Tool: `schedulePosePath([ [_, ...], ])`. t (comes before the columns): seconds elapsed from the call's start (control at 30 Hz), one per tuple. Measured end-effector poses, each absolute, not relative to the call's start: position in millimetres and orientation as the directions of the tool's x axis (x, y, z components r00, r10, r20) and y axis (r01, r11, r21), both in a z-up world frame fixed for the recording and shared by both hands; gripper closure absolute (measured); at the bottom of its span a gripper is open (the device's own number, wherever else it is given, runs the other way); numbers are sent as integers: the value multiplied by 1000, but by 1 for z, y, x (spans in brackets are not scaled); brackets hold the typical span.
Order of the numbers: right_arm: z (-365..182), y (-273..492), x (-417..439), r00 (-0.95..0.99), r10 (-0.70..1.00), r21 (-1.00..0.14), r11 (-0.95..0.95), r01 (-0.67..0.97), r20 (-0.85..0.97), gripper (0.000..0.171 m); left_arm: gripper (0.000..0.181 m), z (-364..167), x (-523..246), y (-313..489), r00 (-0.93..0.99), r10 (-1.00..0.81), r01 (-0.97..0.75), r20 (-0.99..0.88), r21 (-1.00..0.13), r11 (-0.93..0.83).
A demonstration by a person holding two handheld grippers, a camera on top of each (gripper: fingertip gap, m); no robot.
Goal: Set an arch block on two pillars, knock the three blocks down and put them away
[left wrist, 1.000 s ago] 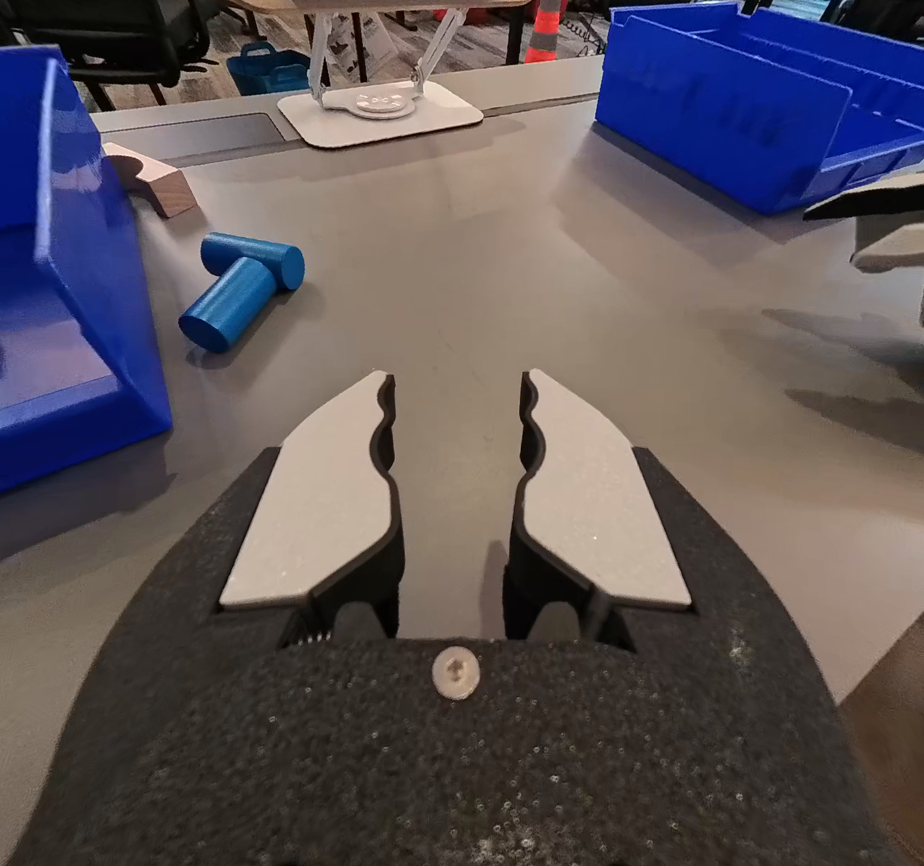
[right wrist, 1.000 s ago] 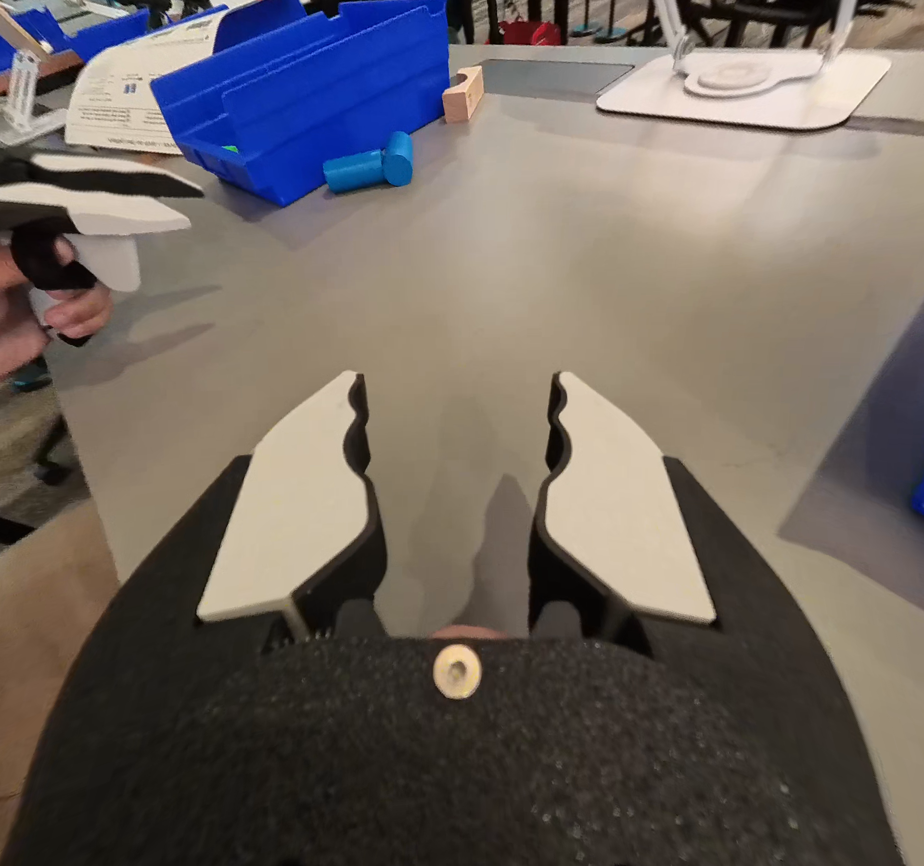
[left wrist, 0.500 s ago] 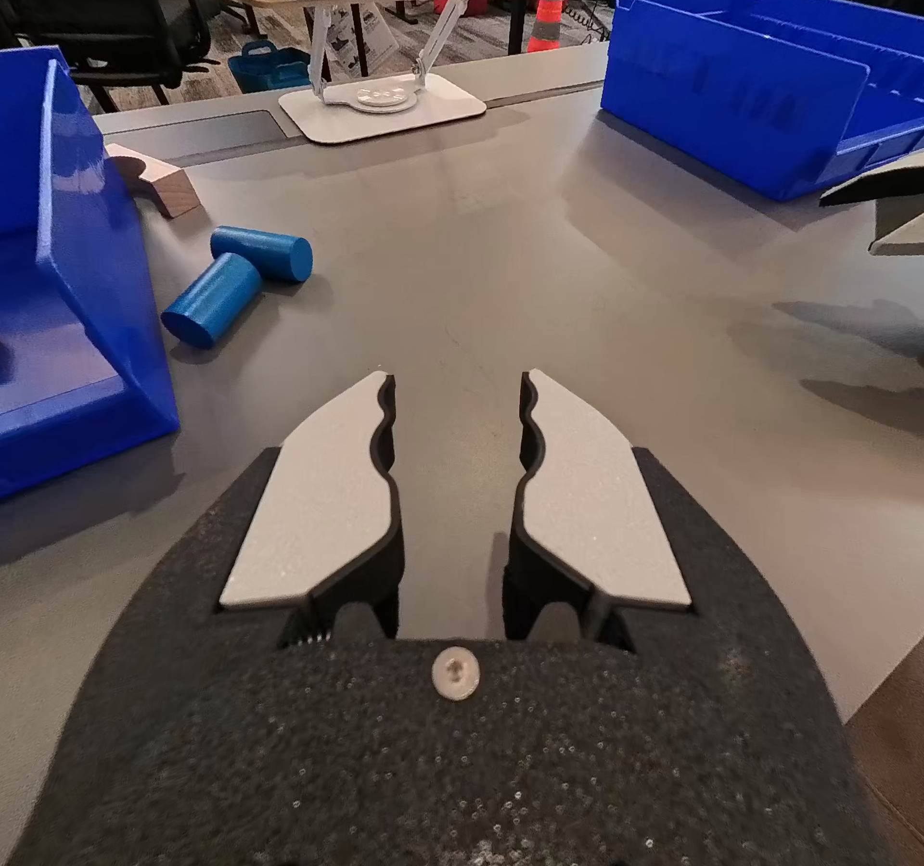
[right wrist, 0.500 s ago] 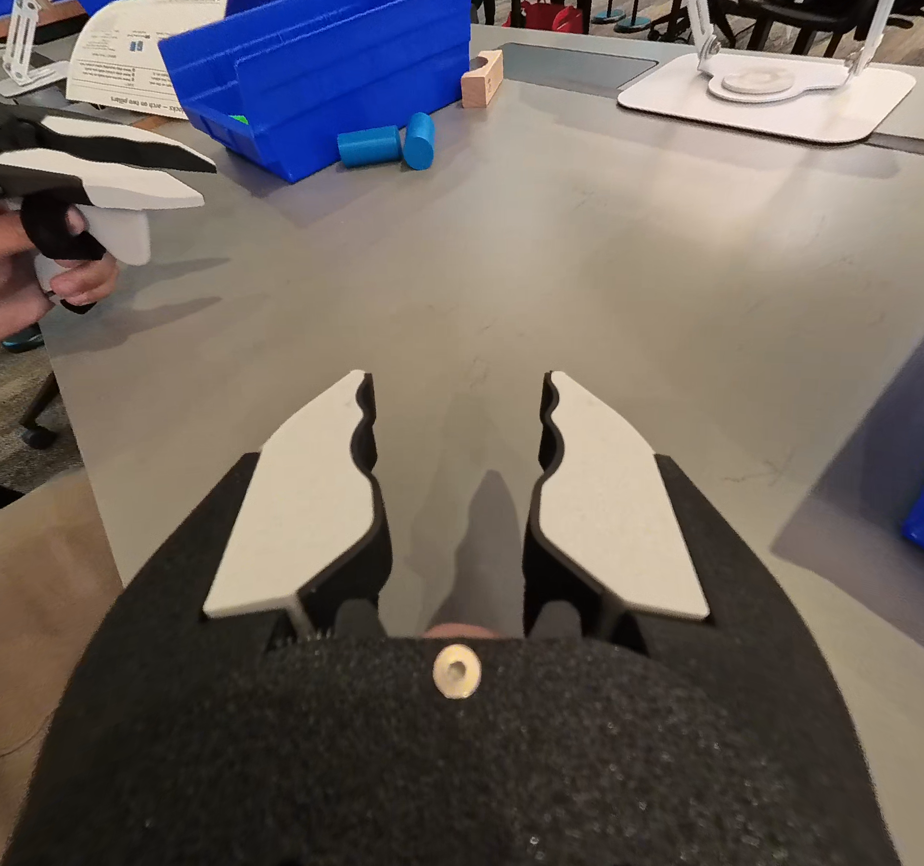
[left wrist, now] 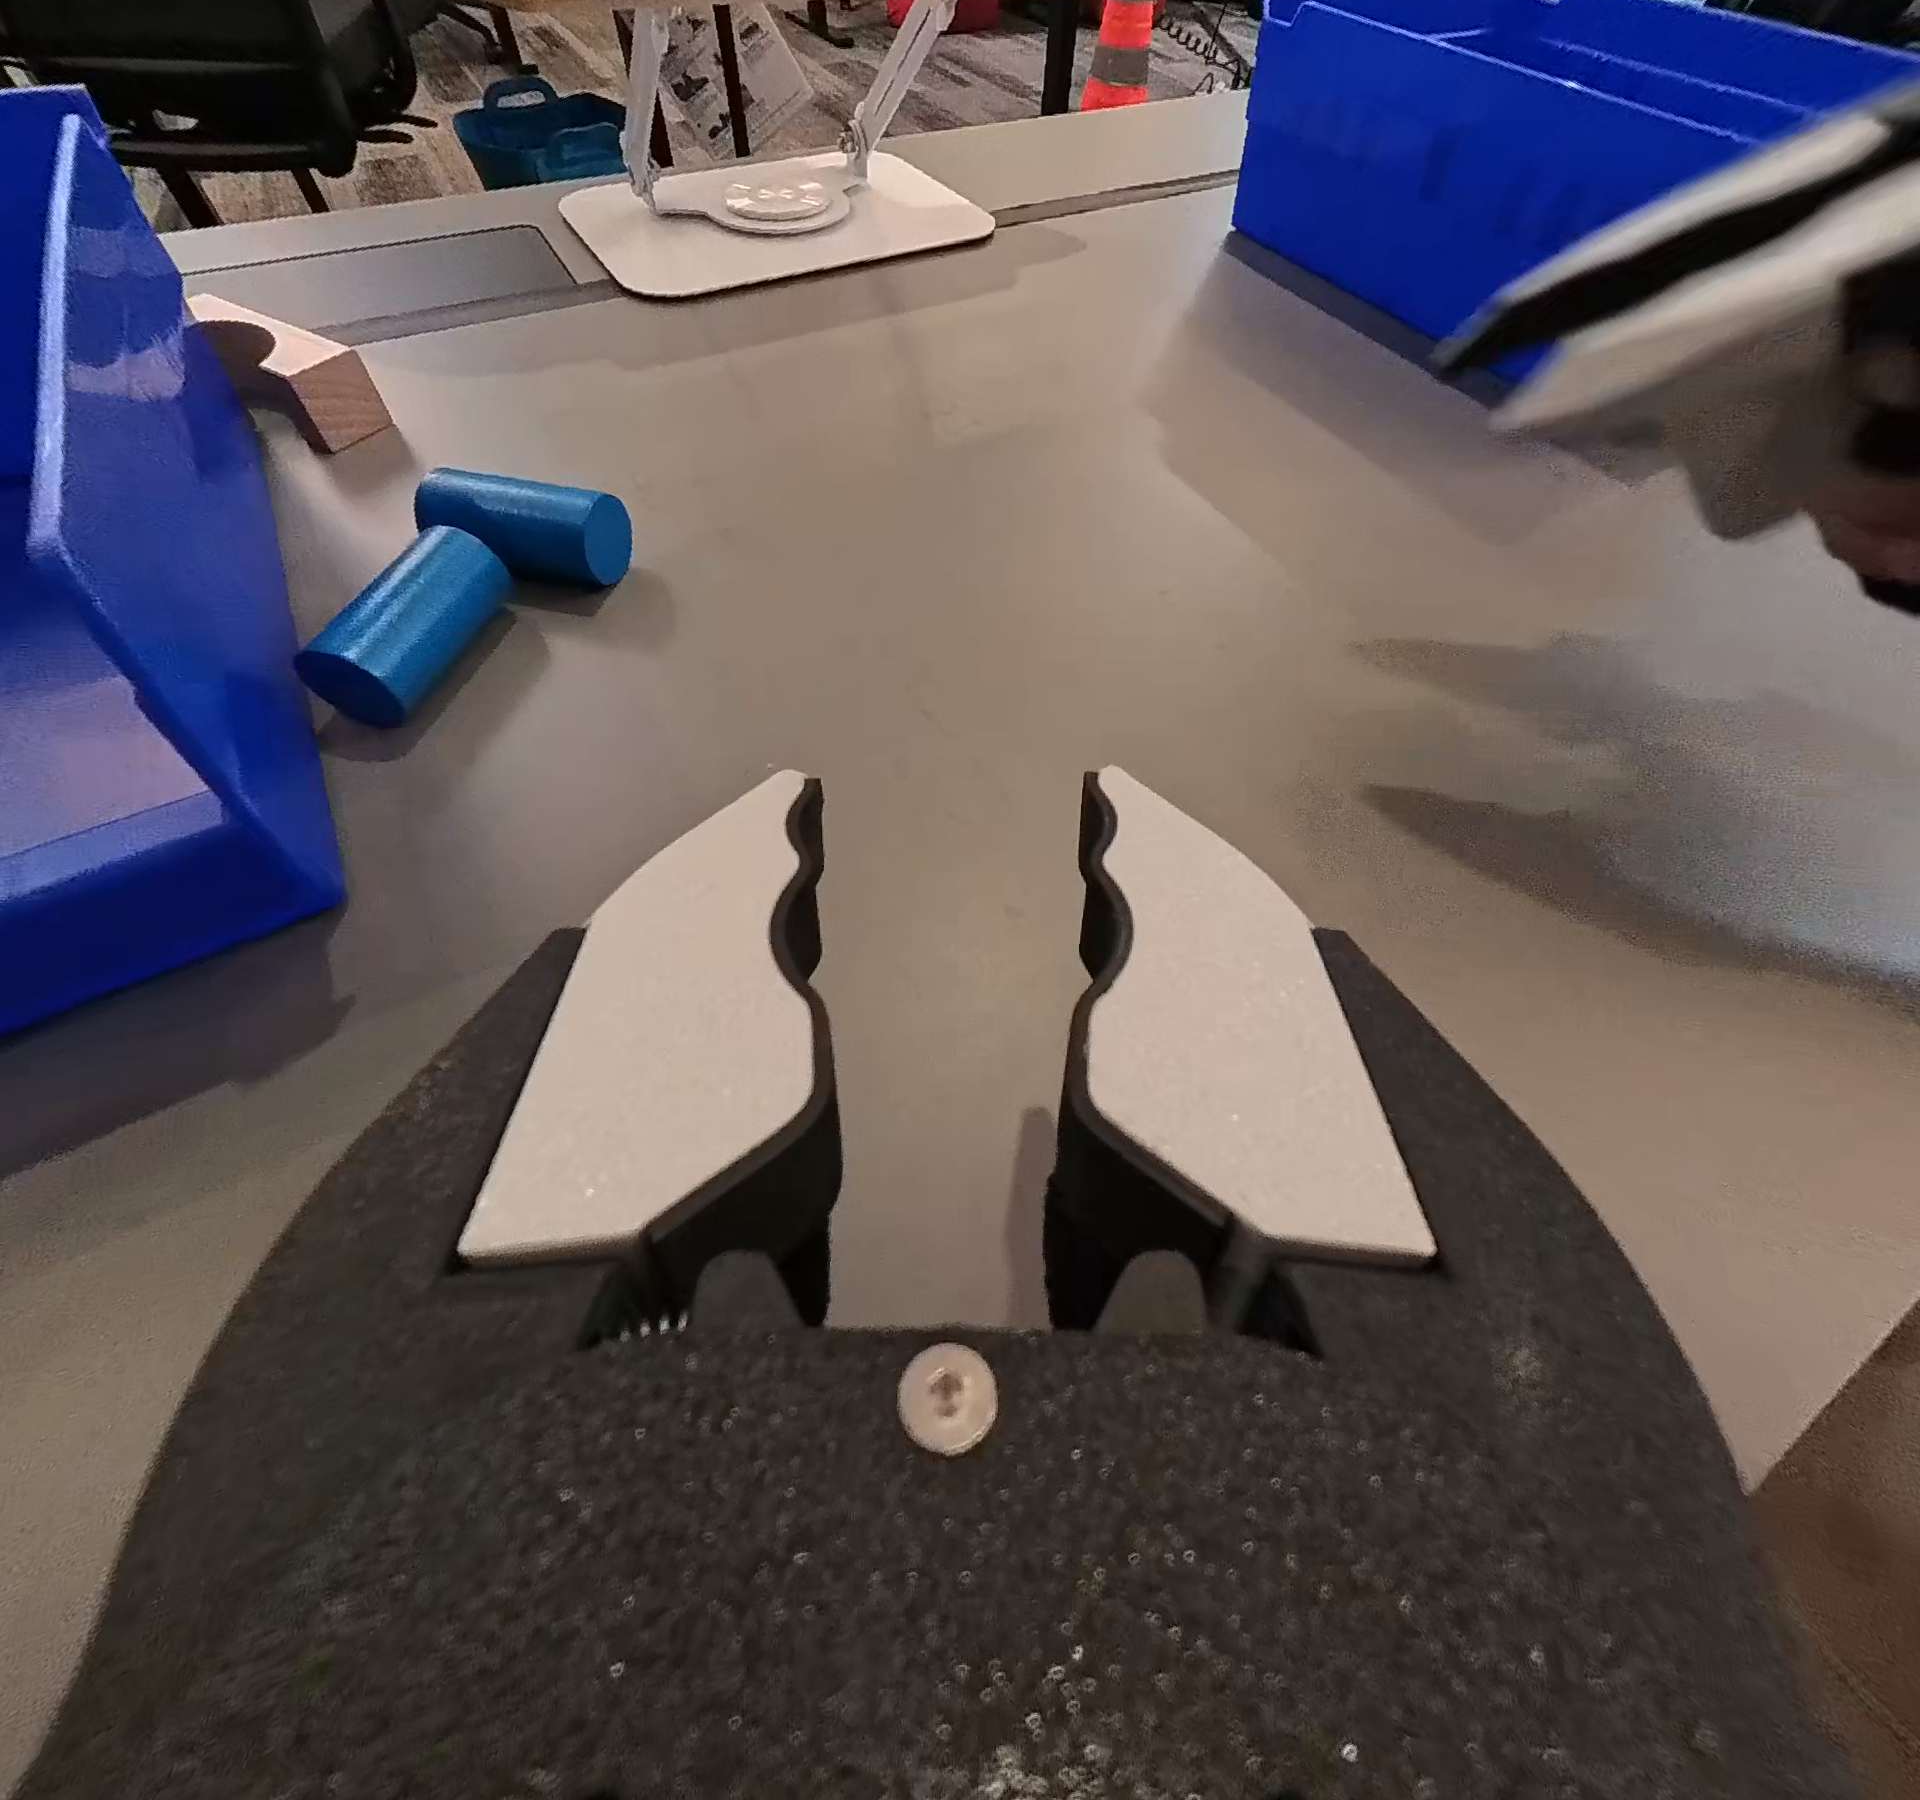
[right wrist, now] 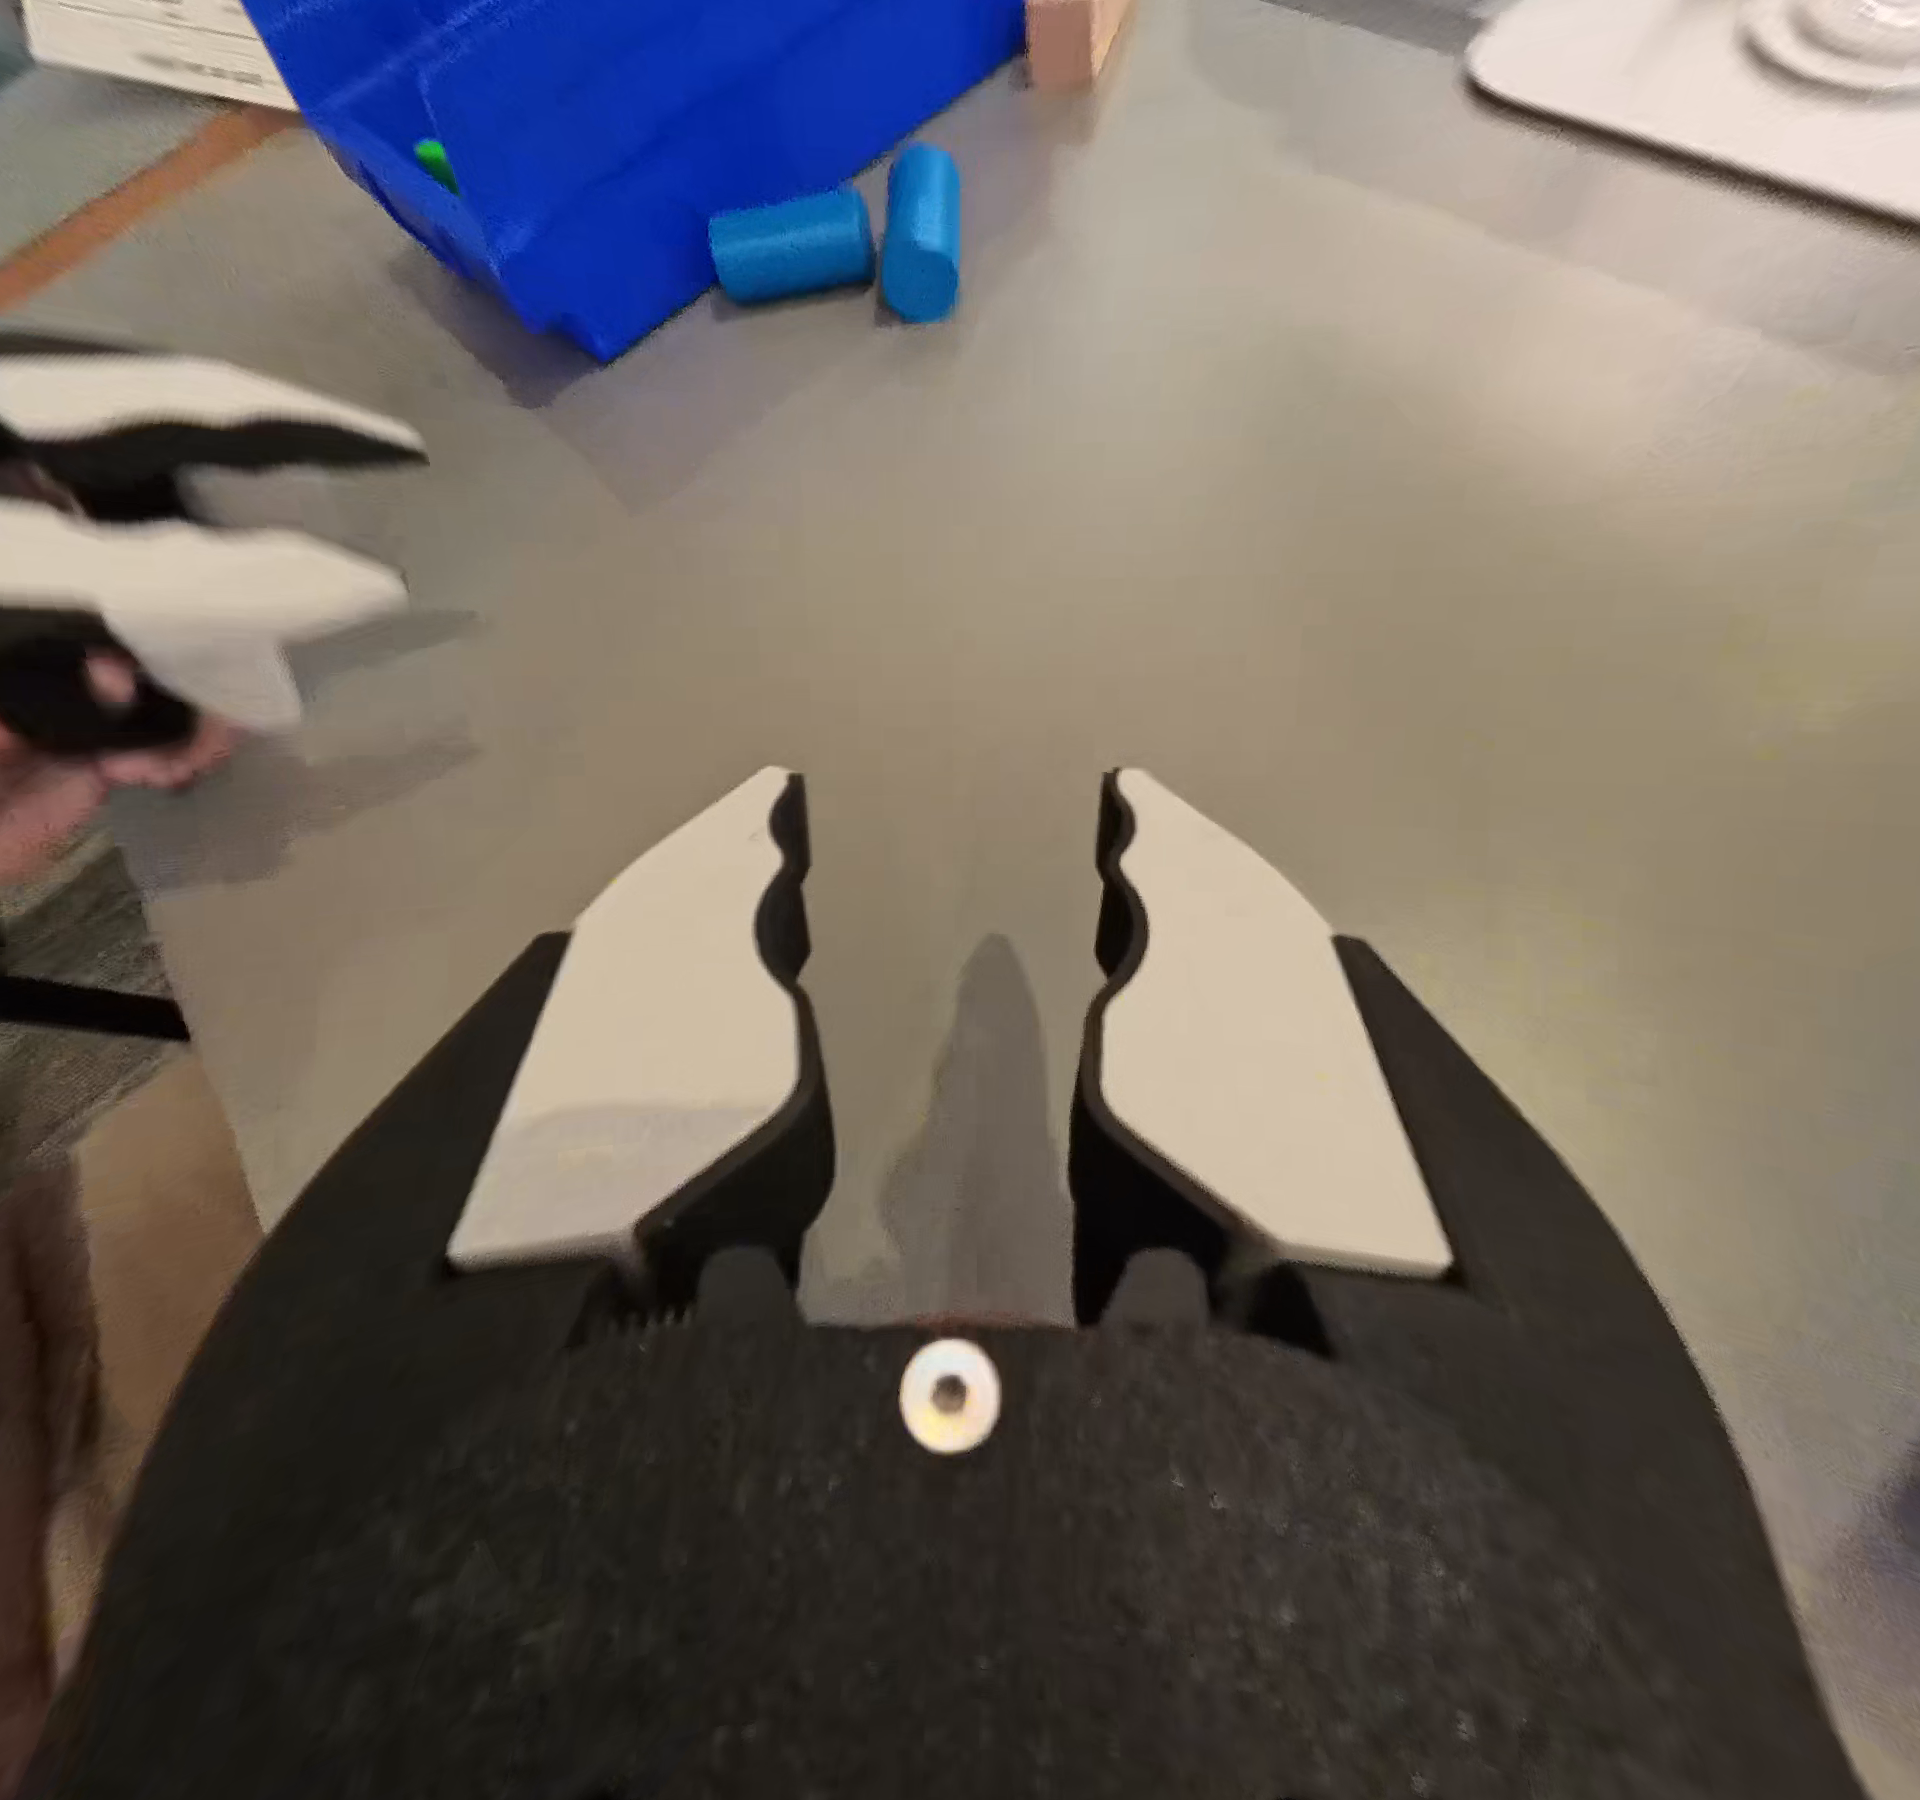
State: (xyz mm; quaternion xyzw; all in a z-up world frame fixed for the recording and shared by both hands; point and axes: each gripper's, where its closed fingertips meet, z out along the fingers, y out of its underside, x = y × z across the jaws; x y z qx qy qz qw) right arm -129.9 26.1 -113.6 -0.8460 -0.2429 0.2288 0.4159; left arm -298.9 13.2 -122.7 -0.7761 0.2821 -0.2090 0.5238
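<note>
My left gripper (left wrist: 948, 794) and right gripper (right wrist: 951, 789) both gaping and empty, two blue pillars (left wrist: 525, 535) lying flat end-to-side in an L just beside the left bin (left wrist: 156, 545), arch block (left wrist: 307, 379) on its side behind them, broad bare table (left wrist: 1039, 545) ahead.

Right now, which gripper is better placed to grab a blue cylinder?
Probably left: open and empty, with both cylinders lying closer, just ahead-left beside the bin. The right sits farther back.

Grey table (left wrist: 987, 524) before me: at ten o'clock a blue bin (left wrist: 135, 545), two blue cylinders (left wrist: 525, 537) lying on their sides, touching, and a wooden arch block (left wrist: 312, 384); at twelve a white stand base (left wrist: 779, 228); at two another blue bin (left wrist: 1507, 150).
</note>
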Motion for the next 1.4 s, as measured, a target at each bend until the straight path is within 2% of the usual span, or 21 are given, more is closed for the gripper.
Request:
schedulePosePath([
  [0.13,-86,97,-194,731,672,-784,-515,346,-119,118,135,-120,-303,18,764,-644,-216,20,-934,-285],
  [0.3,-73,140,-229,715,686,-781,-519,348,-137,118,136,-115,-313,56,783,-622,-288,-1,-887,-362],
  [0.4,-71,135,-227,708,684,-797,-521,305,-176,117,133,-126,-311,95,749,-663,-467,5,-706,-532],
  [0.5,-80,107,-208,704,688,-805,-514,297,-179,112,130,-129,-302,135,735,-677,-549,40,-550,-629],
  [0.6,-95,56,-183,683,703,-834,-487,261,-197,110,129,-133,-302,155,689,-725,-670,11,-373,-642],
  [0.7,-121,0,-149,690,700,-848,-468,250,-183,110,130,-138,-323,173,617,-774,-785,-142,-186,-591],
  [0.87,-136,-54,-101,741,641,-877,-455,155,-202,110,130,-176,-330,179,549,-822,-822,-152,76,-564],
  [0.9,-136,-59,-94,750,632,-882,-448,145,-198,110,121,-182,-334,183,540,-822,-819,-182,111,-563],
  [0.93,-134,-61,-87,761,622,-888,-438,142,-185,110,128,-187,-336,185,548,-814,-807,-190,134,-575],
  [0.97,-132,-62,-80,773,611,-894,-425,141,-169,110,143,-190,-338,185,573,-800,-788,-181,149,-598],
  [1.1,-122,-61,-64,789,597,-911,-392,130,-144,111,148,-187,-335,182,618,-772,-766,-148,109,-634],
  [1.2,-124,-59,-58,790,587,-909,-405,96,-178,111,148,-165,-325,177,642,-758,-766,-120,-42,-642],
  [1.23,-125,-58,-58,788,585,-908,-410,85,-190,111,149,-149,-317,176,661,-745,-749,-87,-139,-648],
  [1.3,-124,-51,-59,785,584,-911,-408,62,-208,111,149,-104,-285,170,668,-739,-642,83,-438,-629],
  [1.37,-118,-37,-66,768,593,-913,-408,30,-240,111,149,-46,-244,157,556,-748,-370,363,-698,-614],
  [1.4,-111,-29,-74,747,611,-915,-403,6,-264,111,149,-17,-226,146,429,-759,-214,489,-762,-611],
])
